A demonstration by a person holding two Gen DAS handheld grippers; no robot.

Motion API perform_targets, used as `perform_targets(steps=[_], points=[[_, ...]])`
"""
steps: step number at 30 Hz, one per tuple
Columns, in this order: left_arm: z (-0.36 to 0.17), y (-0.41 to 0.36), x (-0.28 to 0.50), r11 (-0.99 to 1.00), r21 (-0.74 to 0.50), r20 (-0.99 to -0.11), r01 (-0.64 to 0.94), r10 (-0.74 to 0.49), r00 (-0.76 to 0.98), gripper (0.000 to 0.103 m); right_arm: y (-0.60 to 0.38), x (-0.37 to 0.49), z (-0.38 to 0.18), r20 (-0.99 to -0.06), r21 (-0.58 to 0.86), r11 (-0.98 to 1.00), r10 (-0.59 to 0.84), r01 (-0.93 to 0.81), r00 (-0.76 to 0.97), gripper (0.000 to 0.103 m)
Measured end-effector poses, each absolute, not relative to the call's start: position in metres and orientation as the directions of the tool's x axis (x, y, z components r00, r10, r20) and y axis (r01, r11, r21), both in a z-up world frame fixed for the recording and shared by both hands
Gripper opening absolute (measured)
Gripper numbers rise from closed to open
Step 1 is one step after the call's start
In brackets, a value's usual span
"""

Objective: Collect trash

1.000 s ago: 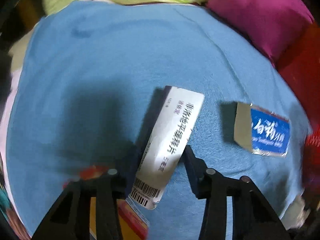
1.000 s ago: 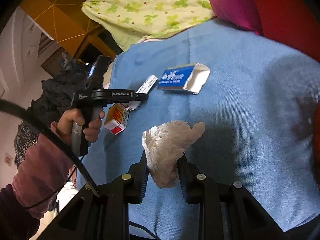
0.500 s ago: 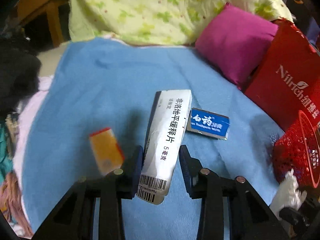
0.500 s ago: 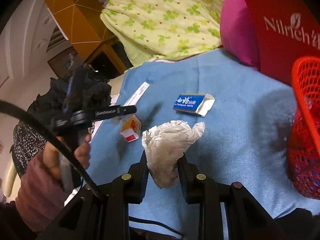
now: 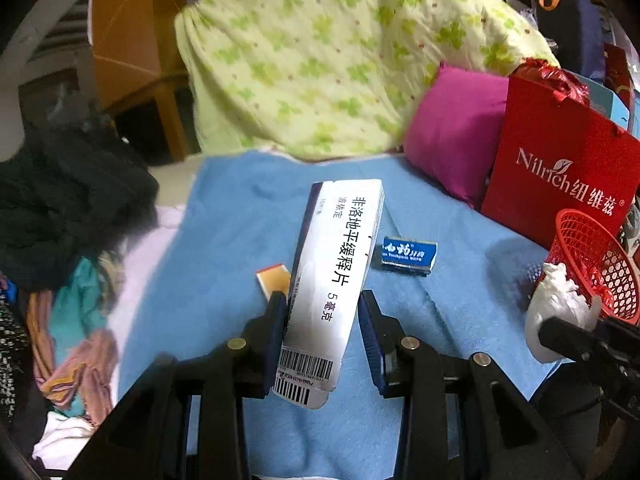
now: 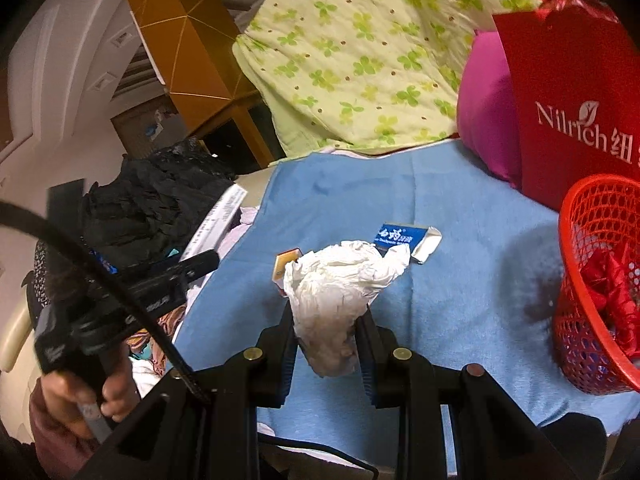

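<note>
The left gripper (image 5: 323, 332) points forward, its jaws closed on a white box (image 5: 336, 276) held upright between them. The right gripper (image 6: 326, 332) also points forward, its jaws clamped on a crumpled tissue (image 6: 340, 292). In the right wrist view the left hand (image 6: 76, 404) wraps around the left gripper's handle, low at the left, with a pink sleeve at the wrist.

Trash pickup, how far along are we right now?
Partly done: the red basket already holds some red scraps. In hand: the left gripper clamps the white medicine box, and the right gripper clamps the crumpled tissue. Left on the blue cloth: the blue box and the small orange box.
</note>
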State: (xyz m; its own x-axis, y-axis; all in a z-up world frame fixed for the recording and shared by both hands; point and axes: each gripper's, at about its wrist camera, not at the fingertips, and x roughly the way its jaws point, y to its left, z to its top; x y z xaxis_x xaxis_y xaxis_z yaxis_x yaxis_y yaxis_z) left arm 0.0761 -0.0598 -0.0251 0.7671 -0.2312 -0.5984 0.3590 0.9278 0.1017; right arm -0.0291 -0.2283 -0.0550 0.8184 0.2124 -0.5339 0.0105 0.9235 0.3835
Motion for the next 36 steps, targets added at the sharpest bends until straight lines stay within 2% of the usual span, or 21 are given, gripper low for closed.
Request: perform_targets(steps=[11, 36], points=[[-0.01, -0.063, 0.03, 0.93, 0.13, -0.543, 0.344, -0.223, 0.81, 0.038, -0.222, -0.051, -0.037, -0.49, 0.376, 0.926, 0.207, -0.008, 0.847, 0.029], [-0.015, -0.098, 0.003, 0.899, 0.179, -0.561, 0.398, -0.239, 0.792, 0.039, -0.251, -0.072, -0.031, -0.433, 0.428, 0.904, 0.196, 0.01, 0.88, 0.029]])
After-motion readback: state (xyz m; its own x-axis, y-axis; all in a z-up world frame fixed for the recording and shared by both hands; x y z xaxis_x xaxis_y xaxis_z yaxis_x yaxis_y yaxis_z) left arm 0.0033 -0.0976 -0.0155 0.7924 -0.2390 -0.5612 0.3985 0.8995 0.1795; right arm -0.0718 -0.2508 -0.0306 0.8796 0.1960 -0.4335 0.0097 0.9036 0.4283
